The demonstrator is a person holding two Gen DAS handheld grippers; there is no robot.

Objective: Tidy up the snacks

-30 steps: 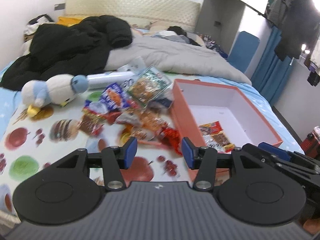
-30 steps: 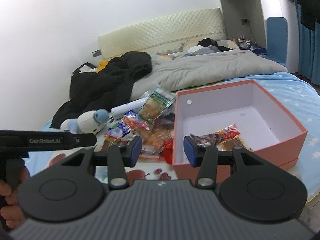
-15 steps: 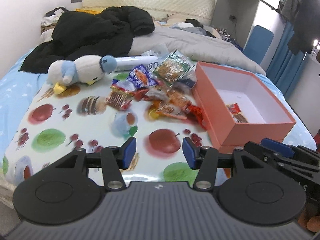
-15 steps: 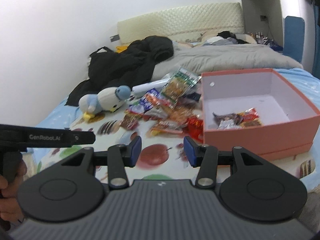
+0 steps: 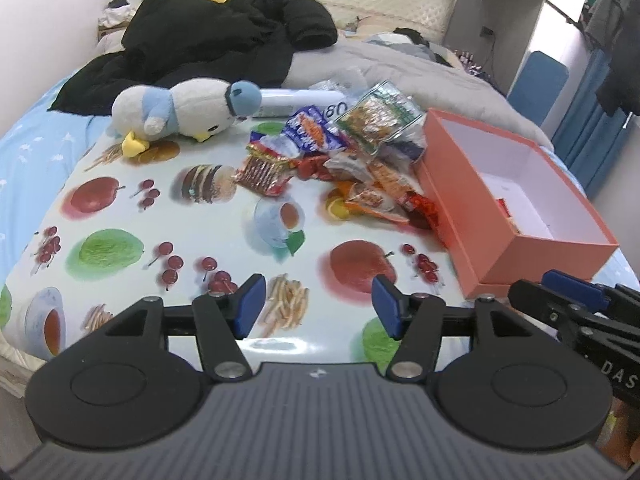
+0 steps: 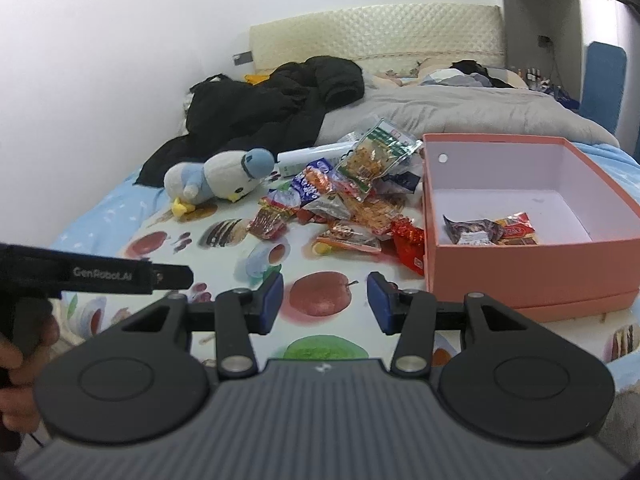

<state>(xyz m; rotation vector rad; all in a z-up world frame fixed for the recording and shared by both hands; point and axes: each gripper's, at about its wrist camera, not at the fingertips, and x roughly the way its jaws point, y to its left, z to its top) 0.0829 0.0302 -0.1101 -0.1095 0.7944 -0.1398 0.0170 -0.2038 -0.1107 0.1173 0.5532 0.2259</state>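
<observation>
Both the left tongs (image 5: 319,312) and the right tongs (image 6: 324,303) hang with their blue pads apart and nothing between them, above a fruit-printed cloth (image 5: 120,216) spread on the bed. The heap of snack packets (image 5: 344,160) lies on that cloth, touching the near-left wall of the open orange box (image 5: 460,216), with a plush penguin (image 5: 180,110) just to its left. Only the right wrist view looks over the wall to the few packets in the box (image 6: 492,230), and it alone shows the person's hand (image 6: 16,376) on the other gripper's handle.
</observation>
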